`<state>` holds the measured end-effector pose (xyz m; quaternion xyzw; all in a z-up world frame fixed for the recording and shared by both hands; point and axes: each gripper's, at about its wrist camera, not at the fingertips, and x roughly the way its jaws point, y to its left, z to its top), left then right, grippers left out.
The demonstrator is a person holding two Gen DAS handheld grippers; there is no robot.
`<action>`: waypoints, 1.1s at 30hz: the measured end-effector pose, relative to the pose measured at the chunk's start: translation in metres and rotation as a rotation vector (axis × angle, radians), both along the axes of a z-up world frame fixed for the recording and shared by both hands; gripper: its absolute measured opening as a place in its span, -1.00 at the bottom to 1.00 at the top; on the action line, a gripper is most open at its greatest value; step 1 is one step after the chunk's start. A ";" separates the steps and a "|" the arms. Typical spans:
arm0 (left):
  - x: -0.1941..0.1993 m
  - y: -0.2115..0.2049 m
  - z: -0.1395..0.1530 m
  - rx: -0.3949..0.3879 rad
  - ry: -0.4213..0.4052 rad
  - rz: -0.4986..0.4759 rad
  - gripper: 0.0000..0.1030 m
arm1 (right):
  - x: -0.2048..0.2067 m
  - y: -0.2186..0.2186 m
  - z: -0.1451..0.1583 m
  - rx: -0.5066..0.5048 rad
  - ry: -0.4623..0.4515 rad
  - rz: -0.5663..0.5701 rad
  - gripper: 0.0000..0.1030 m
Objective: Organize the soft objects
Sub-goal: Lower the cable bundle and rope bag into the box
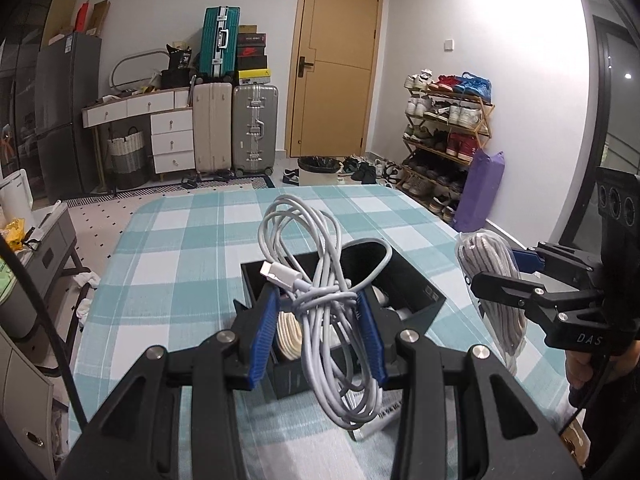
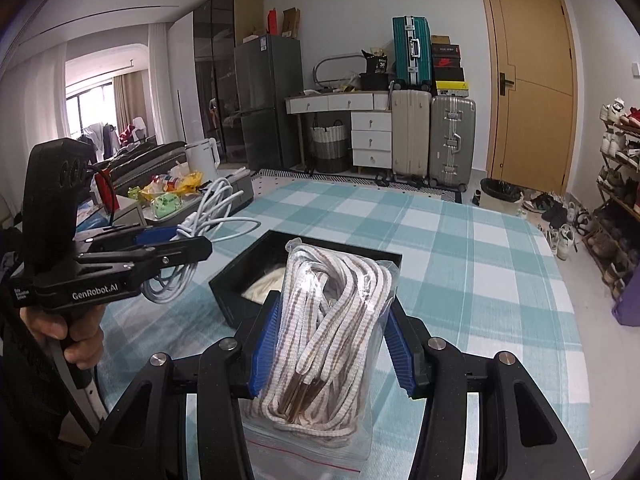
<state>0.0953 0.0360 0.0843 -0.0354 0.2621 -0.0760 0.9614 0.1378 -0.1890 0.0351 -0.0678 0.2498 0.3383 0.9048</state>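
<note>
Coiled white charging cable is clamped in the left gripper; a clear bag of brown-striped white laces is clamped in the right gripper, above the open black box on the checked cloth; each is best lowered gently inside before release

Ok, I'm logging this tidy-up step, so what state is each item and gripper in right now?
left gripper: shut on the white cable, lifted.
white cable: coiled, hanging between the blue pads above the box.
right gripper: shut on the bag of laces.
bag of laces: clear, bundled laces inside, held off the checked cloth.
black box: open, on the cloth, light items inside.
door: closed.
</note>
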 end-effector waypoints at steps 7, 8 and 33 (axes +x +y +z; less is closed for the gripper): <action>0.015 0.000 -0.002 -0.012 -0.010 0.012 -0.26 | 0.013 0.009 0.005 0.030 -0.015 -0.017 -0.04; 0.017 0.000 -0.003 -0.012 -0.012 0.015 -0.26 | 0.016 0.010 0.005 0.033 -0.018 -0.021 -0.04; 0.064 -0.004 -0.020 -0.007 0.018 0.039 -0.26 | 0.068 0.038 0.000 0.021 -0.077 -0.089 -0.04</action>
